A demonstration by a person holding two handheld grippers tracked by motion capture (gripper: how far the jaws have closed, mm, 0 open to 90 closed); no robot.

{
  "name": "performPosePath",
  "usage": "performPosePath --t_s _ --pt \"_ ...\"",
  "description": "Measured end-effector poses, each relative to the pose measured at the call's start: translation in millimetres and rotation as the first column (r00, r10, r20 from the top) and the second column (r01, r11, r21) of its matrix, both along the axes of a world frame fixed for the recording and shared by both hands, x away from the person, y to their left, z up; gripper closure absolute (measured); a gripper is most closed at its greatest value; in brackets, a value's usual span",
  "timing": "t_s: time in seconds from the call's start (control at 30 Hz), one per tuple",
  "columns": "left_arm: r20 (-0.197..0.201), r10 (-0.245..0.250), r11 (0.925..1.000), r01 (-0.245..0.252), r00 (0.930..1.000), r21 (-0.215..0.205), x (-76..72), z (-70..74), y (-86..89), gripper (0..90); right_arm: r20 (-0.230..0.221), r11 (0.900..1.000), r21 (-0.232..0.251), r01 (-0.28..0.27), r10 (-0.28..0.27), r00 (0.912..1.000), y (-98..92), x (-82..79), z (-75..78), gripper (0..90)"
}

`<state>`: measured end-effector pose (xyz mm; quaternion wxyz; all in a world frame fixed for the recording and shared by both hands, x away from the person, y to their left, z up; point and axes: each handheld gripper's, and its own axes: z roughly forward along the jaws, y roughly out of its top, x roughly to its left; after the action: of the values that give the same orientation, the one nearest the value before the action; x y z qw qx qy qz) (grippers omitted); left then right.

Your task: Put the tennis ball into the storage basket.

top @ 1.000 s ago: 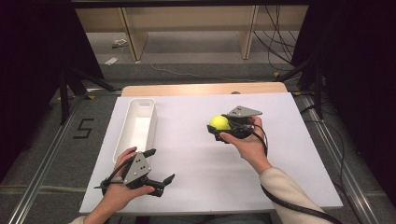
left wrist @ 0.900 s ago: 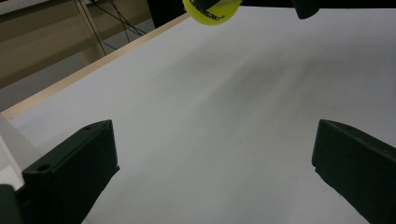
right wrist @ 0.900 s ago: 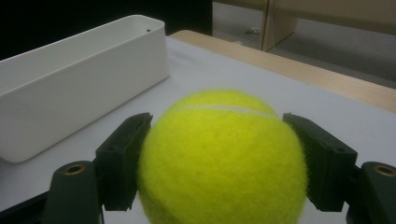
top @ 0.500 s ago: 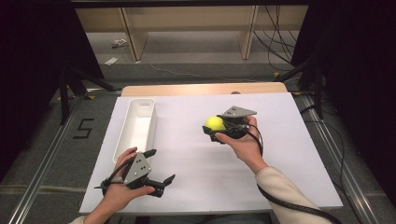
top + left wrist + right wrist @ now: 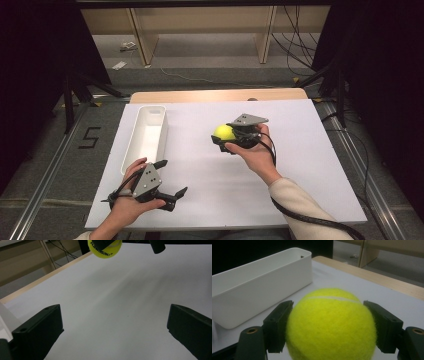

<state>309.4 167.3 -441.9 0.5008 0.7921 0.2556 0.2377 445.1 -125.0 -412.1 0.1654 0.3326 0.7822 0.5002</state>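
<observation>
A yellow tennis ball (image 5: 223,132) hangs above the middle of the white table (image 5: 300,165), with my right gripper (image 5: 225,137) shut on it. The right gripper view has the ball (image 5: 330,325) squeezed between both black jaws, pointed toward a long white bin (image 5: 259,287). That bin (image 5: 145,137) lies at the table's left side. My left gripper (image 5: 172,177) rests open near the front left edge, nothing between its jaws. In the left gripper view the ball (image 5: 105,248) shows far off at the top, and my left gripper (image 5: 115,332) stands wide over bare table.
The table's wooden far edge (image 5: 220,95) borders a grey floor with shelving legs (image 5: 145,45) and cables behind. Metal rails (image 5: 45,175) run along both sides. A black cable (image 5: 310,220) trails from the right gripper along the sleeve.
The right gripper has carried the ball slightly left and toward the bin. The left gripper has stayed where it was.
</observation>
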Motion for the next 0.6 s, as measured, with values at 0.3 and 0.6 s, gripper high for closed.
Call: performPosePath --t_s 0.3,0.6 --pt "-0.001 -0.001 1.0 0.001 1.0 0.002 -0.2 0.2 -0.1 0.0 -0.001 1.0 -0.002 -0.009 0.009 1.0 6.7 0.3 -0.3 27.1" --pt "0.003 -0.003 1.0 0.003 1.0 0.004 -0.1 0.4 0.4 0.0 -0.001 1.0 -0.008 -0.022 0.022 0.9997 15.0 0.8 -0.8 27.1"
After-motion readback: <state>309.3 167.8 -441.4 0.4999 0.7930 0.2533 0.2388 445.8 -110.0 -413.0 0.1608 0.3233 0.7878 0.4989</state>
